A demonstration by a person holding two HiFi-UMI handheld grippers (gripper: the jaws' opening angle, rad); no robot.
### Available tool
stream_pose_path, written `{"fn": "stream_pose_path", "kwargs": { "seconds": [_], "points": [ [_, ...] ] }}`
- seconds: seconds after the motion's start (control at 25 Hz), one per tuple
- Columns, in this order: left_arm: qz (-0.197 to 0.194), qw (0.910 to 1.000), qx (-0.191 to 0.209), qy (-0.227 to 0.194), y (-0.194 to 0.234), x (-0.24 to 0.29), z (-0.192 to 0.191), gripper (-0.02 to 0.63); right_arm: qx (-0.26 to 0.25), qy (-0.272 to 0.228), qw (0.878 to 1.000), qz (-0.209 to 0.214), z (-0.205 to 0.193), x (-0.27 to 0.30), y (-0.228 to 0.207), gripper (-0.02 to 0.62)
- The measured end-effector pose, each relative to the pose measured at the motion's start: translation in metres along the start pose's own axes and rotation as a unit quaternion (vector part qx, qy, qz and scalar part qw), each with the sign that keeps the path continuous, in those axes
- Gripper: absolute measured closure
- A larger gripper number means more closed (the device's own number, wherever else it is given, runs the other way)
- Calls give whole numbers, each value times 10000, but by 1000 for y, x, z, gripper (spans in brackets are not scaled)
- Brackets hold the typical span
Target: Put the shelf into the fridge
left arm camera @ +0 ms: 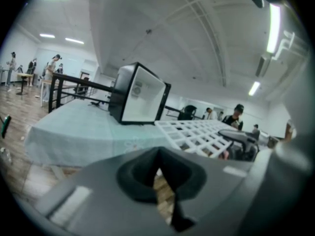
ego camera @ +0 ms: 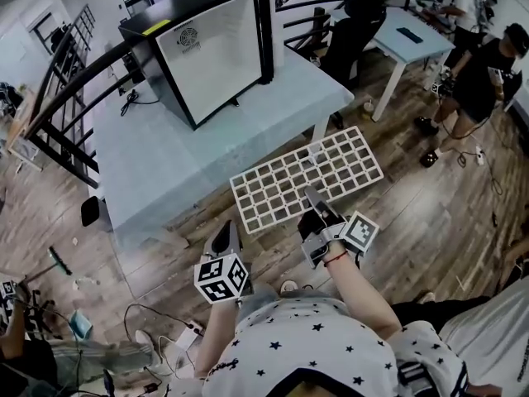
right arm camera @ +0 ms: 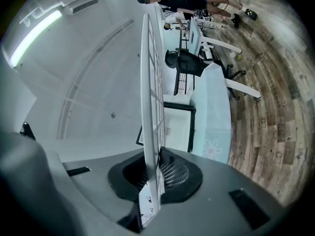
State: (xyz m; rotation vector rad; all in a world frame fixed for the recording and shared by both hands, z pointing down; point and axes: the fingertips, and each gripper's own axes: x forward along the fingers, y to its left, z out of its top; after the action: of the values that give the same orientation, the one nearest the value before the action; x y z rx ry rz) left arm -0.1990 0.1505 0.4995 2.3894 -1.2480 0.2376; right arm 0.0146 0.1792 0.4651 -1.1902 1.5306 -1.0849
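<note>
While right gripper clamps the shelf, left gripper closed empty, fridge on table ahead

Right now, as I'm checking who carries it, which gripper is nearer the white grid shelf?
Right. The right gripper has its fingers clamped on the near edge of the shelf. The left gripper sits shut and empty beside its near-left corner.

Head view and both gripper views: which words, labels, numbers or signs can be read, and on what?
Nothing is legible.
Round emblem inside the black mini fridge: too small.
Yellow sticker on its top: blurred.
Printed sticker on the white plastic grid shelf's end: blurred.
</note>
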Motion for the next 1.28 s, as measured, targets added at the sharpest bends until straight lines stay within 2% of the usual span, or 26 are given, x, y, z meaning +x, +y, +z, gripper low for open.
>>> {"fn": "stream_pose_path", "kwargs": {
  "seconds": [0.24,0.76,1.28],
  "points": [
    [42,10000,-25,54,-4,-1,-12,601,73,16,10000,-21,3,-5,-7,555],
    [205,9997,-89,-20,20,43,-10,601,243,-103,9996,58,29,29,-35,555],
    [344,9991,-226,42,53,161,53,601,417,69,9991,67,87,160,-51,555]
  ]
}}
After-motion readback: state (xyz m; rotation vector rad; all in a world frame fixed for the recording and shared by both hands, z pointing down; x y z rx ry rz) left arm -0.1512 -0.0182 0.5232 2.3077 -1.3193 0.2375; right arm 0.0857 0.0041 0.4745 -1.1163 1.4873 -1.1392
